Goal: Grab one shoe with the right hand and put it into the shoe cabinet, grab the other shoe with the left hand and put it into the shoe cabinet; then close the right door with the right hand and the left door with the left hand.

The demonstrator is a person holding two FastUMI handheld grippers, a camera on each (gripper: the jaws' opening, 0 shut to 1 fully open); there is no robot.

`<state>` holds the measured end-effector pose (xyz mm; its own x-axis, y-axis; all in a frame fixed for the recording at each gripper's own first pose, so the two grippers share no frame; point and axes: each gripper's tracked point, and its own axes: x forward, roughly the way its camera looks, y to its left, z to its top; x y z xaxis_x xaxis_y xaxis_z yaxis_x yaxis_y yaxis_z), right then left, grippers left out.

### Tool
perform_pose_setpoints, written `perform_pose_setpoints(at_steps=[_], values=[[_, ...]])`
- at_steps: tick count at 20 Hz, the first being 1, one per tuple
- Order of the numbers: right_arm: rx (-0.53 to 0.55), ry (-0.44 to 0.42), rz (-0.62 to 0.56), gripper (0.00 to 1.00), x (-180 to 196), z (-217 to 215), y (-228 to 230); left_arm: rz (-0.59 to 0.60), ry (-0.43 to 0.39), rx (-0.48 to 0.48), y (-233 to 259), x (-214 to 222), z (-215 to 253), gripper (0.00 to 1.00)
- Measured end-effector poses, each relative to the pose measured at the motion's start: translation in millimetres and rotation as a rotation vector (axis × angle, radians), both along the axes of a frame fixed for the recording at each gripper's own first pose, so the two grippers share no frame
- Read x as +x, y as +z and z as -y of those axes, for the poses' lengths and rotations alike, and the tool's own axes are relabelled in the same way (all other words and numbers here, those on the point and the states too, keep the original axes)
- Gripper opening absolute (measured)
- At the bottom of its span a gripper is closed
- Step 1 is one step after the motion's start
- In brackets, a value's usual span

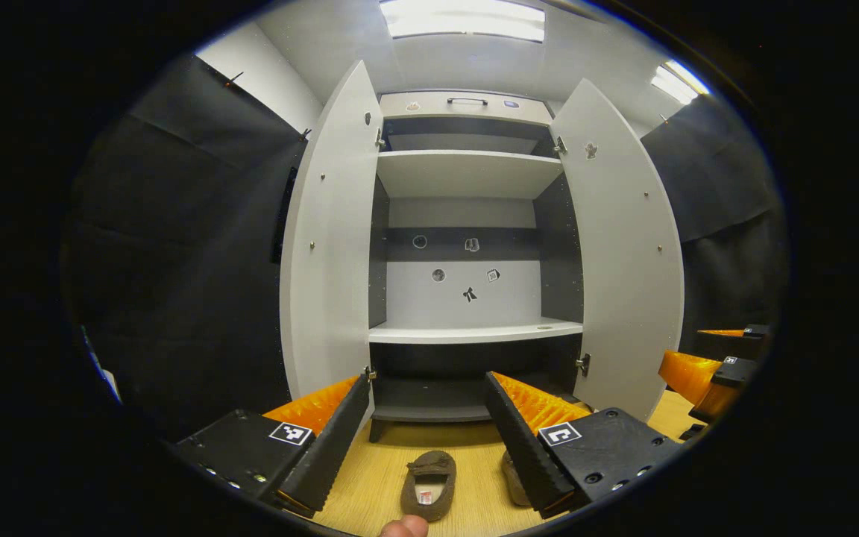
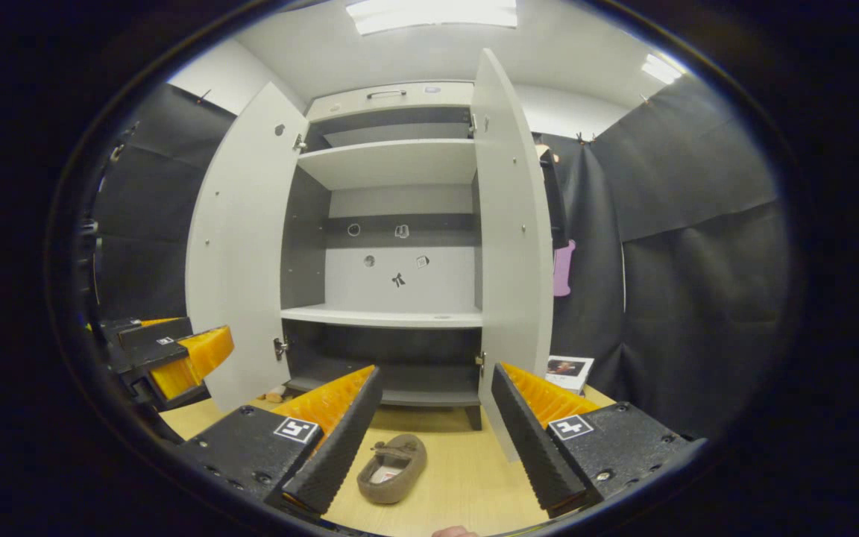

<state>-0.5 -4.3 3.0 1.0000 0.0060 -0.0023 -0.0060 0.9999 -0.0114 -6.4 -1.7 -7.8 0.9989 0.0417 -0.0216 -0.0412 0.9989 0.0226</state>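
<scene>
Brown shoe (image 2: 392, 468) with unreadable insole label, before open shoe cabinet (image 2: 392, 276).

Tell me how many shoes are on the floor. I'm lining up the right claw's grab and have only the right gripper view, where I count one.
Observer: Two. The left gripper view has a brown shoe on the floor before the cabinet, and a second shoe beside it, partly behind a finger of the left claw.
Operator: Is the left claw ready?
Observer: Its jaws stand open, and the brown shoe lies beyond the gap between its fingers, toe toward the cabinet.
Operator: Where's my claw from there?
Observer: The right claw sits at that view's right edge, past the right door.
</scene>
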Motion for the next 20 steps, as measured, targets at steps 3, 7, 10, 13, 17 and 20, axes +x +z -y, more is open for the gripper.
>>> perform_pose_setpoints(at_steps=[3, 7, 10, 13, 17, 20], values=[[-0.006, 0.008, -0.006, 0.97, 1.2, -2.5, -1.5, 0.002, 0.002, 0.000, 2.0, -1.7, 0.1, 0.94], [0.025, 0.104, -0.038, 0.97, 12.0, -30.6, -9.8, 0.004, 0.009, -0.001, 4.1, -5.5, -1.5, 0.94], [0.015, 0.173, -0.121, 0.97, 31.2, -52.6, -34.3, 0.002, 0.023, -0.005, 3.8, -9.9, -5.9, 0.94], [-0.065, 0.229, -0.284, 0.97, 55.3, -72.5, -84.9, 0.002, 0.030, -0.009, 5.4, -12.9, -8.9, 0.94], [-0.073, 0.280, -0.518, 0.98, 74.3, -95.0, -163.8, -0.006, 0.047, -0.002, 3.4, -15.6, -15.6, 0.94], [-0.059, 0.281, -0.686, 0.97, 75.8, -100.8, -215.8, -0.009, 0.058, 0.000, 2.4, -17.5, -19.8, 0.94]])
